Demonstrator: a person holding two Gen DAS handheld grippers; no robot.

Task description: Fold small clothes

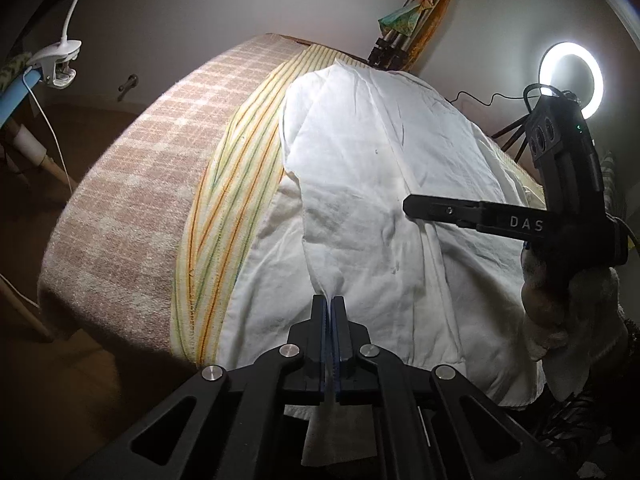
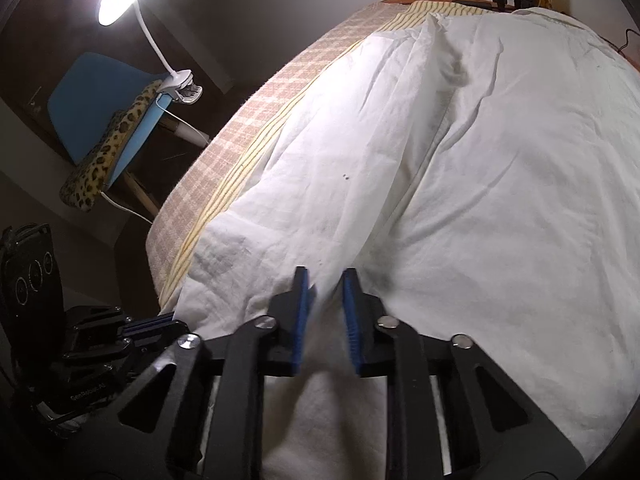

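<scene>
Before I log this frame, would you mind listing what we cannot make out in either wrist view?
- Near edge of the white garment: left wrist view, hidden under the left tongs, shut on a pinched ridge.
- Garment type: both views, folds and frame edges cut off its outline.
- Cloth between the right tongs, open: right wrist view, contact unclear.
- Table under the checked cloth and striped towel: fully covered.

I see one white garment [image 1: 360, 184], thin cotton, creased, spread over the striped cloth [image 1: 224, 208] that lies on the checked cover [image 1: 132, 184]. A long fold ridge runs lengthwise along its middle [image 2: 420, 168]. Near edge bunches to a raised point. Two small dark specks mark the fabric [image 2: 345, 177]. Far end reaches the table's back edge.
</scene>
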